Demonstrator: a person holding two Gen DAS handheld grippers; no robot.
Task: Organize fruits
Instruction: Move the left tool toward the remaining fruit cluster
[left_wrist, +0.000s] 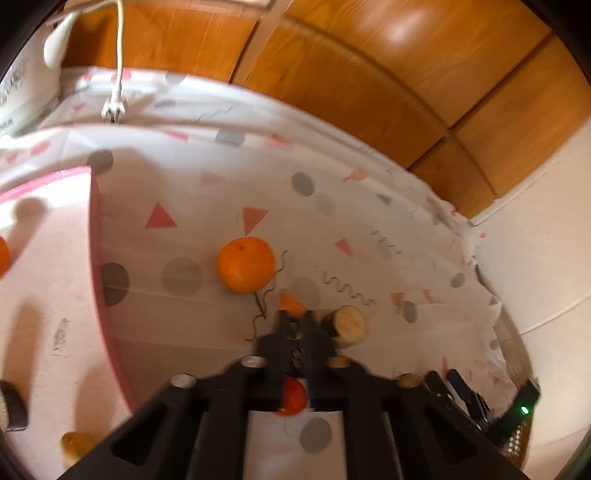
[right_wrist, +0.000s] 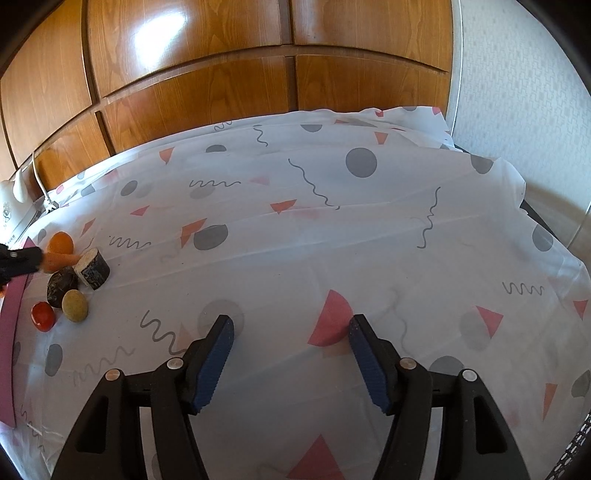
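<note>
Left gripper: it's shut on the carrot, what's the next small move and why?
Probably lift the carrot and carry it toward the pink tray. The left gripper is shut on it among the loose pieces, and the tray sits just beside them with an orange already inside.

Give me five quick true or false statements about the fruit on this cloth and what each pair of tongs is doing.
1. The left tongs are shut on a carrot. True.
2. The right tongs hold a tomato. False: they are open and empty.
3. An orange lies on the patterned cloth. True.
4. The tomato sits inside the pink tray. False: it is on the cloth.
5. The cloth is plain white. False: it has shapes.
</note>
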